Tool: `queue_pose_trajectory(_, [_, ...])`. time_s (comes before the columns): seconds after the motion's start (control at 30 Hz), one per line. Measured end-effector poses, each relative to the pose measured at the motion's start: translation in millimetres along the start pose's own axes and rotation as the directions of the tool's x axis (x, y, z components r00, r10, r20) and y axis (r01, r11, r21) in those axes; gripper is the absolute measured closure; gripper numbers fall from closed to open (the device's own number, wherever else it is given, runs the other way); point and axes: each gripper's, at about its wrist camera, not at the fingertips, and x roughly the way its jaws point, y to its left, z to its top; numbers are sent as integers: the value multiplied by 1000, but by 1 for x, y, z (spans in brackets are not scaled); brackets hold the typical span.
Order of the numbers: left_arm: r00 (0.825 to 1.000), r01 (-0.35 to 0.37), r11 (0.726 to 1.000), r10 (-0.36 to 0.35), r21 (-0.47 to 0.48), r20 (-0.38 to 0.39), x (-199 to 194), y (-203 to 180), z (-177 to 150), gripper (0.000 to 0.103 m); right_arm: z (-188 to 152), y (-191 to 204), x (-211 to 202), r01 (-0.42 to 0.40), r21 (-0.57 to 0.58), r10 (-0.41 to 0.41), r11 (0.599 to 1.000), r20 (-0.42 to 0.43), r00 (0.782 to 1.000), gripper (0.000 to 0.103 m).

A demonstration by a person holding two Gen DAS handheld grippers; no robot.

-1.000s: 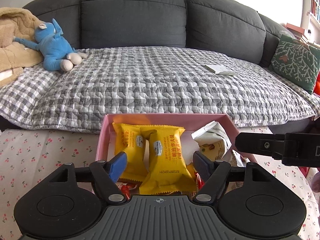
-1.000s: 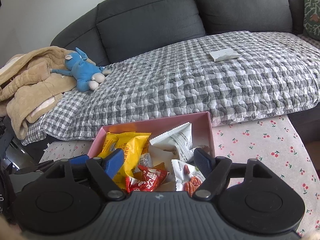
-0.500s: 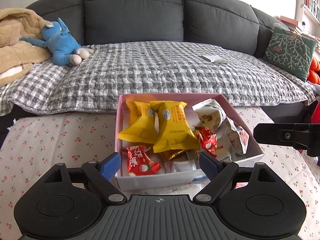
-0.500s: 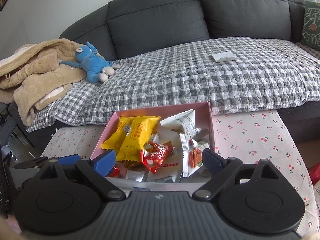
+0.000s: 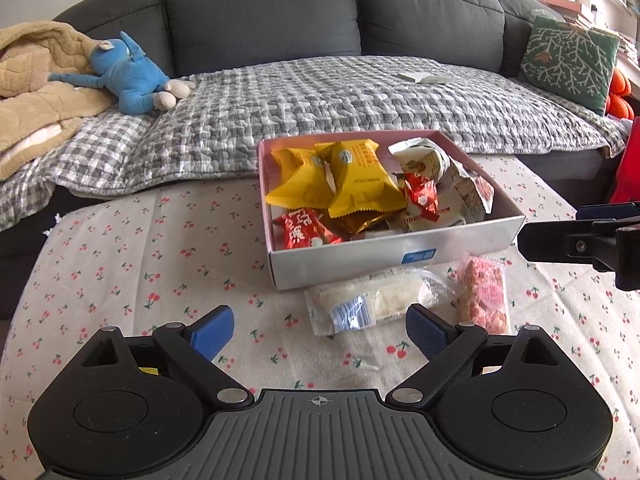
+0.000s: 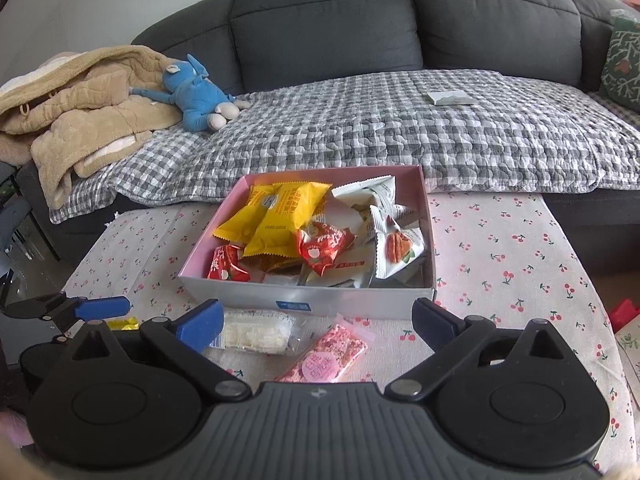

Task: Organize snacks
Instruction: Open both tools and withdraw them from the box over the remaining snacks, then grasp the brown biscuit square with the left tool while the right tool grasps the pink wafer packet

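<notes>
A pink-lined box (image 5: 396,258) (image 6: 308,294) holds yellow packets (image 5: 360,176) (image 6: 280,216), red packets (image 5: 300,232) and white packets (image 6: 384,208). On the cherry-print cloth in front of the box lie a clear white snack bar (image 5: 372,304) (image 6: 256,332) and a pink snack bar (image 5: 482,294) (image 6: 324,360). My left gripper (image 5: 320,330) is open and empty, just short of the white bar. My right gripper (image 6: 316,320) is open and empty, above the two bars. A small yellow wrapper (image 6: 122,324) lies at the left.
A grey sofa (image 5: 264,8) with a checked quilt (image 5: 340,96) stands behind the table. A blue plush toy (image 5: 132,76), a tan blanket (image 5: 36,84), a green cushion (image 5: 568,60) and a white packet (image 5: 420,77) lie on it.
Both grippers have pulled back from over the box towards the near side of the table. The box's front wall and the two loose bars have come into view.
</notes>
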Motion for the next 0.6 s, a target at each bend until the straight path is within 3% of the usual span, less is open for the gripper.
queue_pose_trajectory(0.2, [1000,-27,999,27,33,2,-11,4,-16,6,-21,13,-6,24,-83,-22,996,31,999,1])
queue_pose_trajectory(0.47, [1000,7,1000,-7,18,6,-27,13,-20,6,-28,16,-21,52,-103,-41,993,106,994,1])
queue_pose_trajectory(0.6, [1000,-14,999,13,49,24,-28,13,-23,6,-35,17,-23,87,-152,-70,985,114,991,1])
